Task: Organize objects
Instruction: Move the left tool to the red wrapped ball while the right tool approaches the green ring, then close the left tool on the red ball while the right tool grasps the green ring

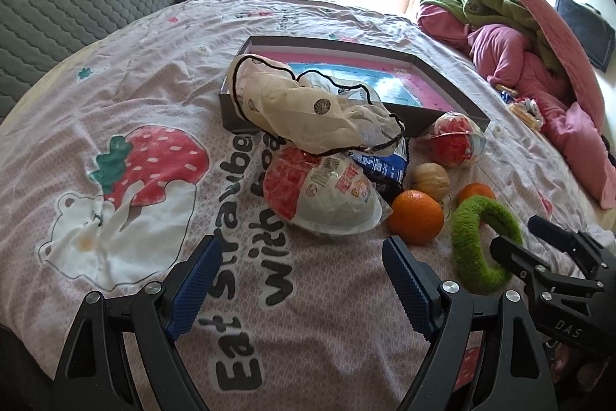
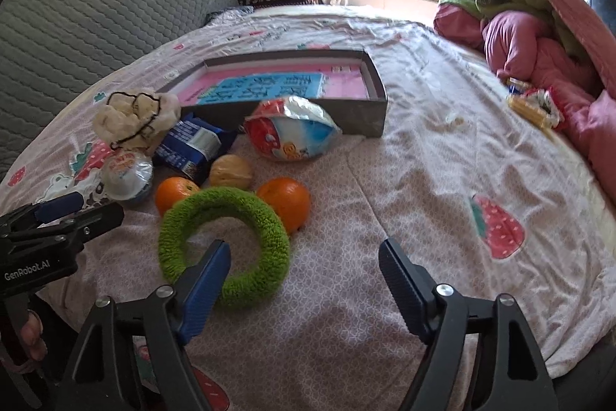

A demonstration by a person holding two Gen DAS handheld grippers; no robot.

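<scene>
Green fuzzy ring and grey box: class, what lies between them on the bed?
In the right wrist view, two oranges and a walnut sit between the green ring and the grey box, then a snack packet.

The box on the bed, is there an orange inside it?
No, both oranges lie on the bedsheet in front of the box.

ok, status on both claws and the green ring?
Both claws open, empty. Right claw straddling near edge of green ring, not gripping. Left claw facing snack pack. Oranges crowd ring.
</scene>
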